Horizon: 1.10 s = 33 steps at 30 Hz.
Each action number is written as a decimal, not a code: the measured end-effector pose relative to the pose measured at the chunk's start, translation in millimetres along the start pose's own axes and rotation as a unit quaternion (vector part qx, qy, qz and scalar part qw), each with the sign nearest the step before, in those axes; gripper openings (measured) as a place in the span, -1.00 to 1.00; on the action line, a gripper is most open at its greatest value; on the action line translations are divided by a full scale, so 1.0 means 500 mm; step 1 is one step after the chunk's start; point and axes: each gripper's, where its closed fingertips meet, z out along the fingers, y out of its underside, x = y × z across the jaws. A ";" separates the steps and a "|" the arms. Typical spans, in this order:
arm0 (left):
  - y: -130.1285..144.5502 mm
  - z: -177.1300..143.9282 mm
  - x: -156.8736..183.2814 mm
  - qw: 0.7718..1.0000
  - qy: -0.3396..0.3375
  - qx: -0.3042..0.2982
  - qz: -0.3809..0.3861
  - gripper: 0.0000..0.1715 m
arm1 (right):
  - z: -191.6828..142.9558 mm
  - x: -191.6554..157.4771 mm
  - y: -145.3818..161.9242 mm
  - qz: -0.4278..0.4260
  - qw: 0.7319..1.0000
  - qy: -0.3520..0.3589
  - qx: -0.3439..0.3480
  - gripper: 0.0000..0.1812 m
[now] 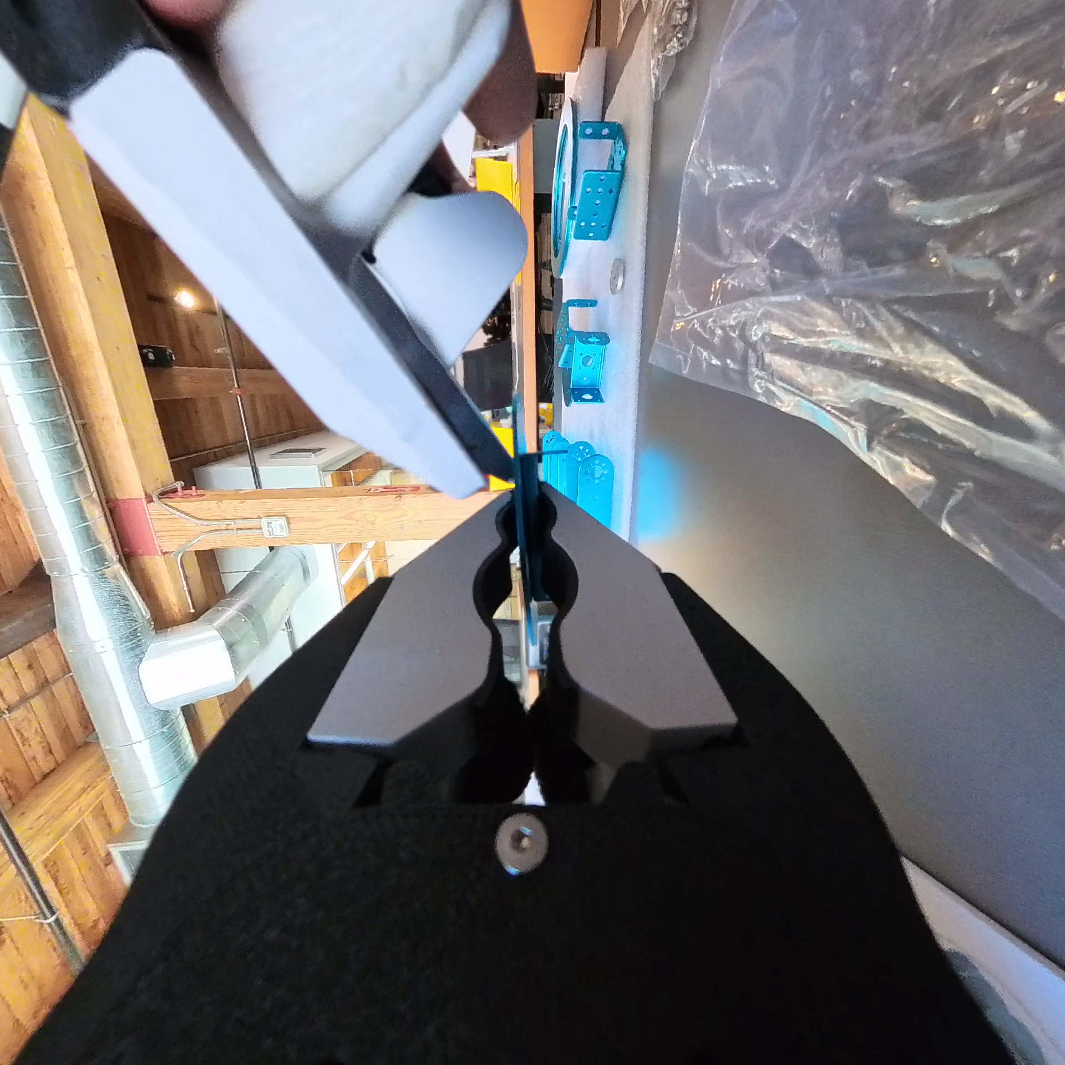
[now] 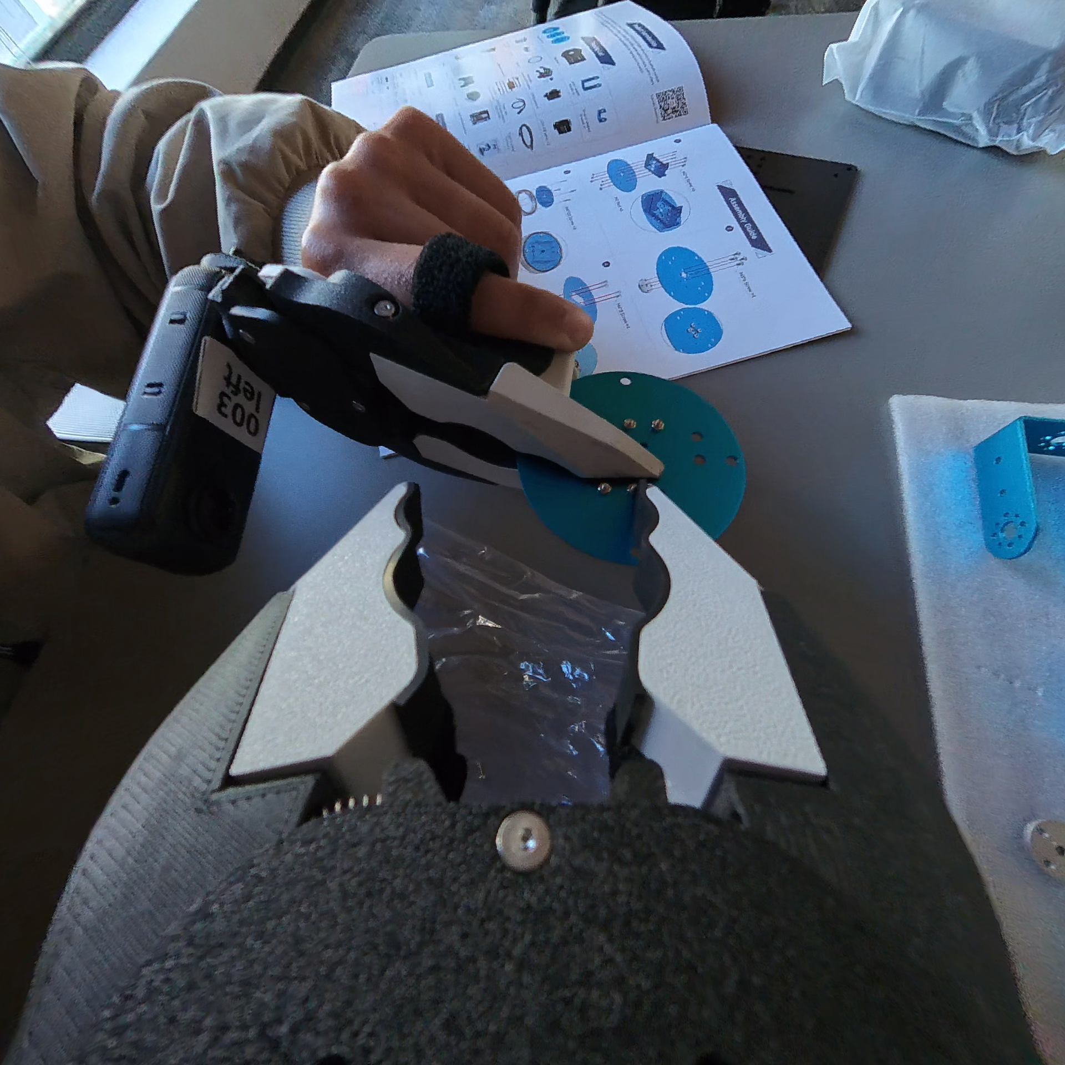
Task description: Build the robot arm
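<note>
Two grippers: left gripper (image 1: pixel 527 490) pinching thin perforated teal metal disc (image 2: pixel 680 438), right gripper (image 2: pixel 530 495) agape.

Left wrist cam sits rolled sideways, so the table (image 1: pixel 807 576) runs up the right edge w/ rafters at left; it looks along its fingers, v. close to a blue disc (image 1: pixel 527 518) (seen edge-on). Right wrist cam looks down and fwd over the table (image 2: pixel 864 518), close. Both views share the disc (image 2: pixel 680 438) and the blue parts beyond.
</note>
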 end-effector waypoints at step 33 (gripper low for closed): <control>-0.036 -0.086 -0.183 0.617 0.191 0.334 -0.687 -0.98 | -0.133 0.007 -0.109 0.026 0.975 -0.022 0.222 -0.56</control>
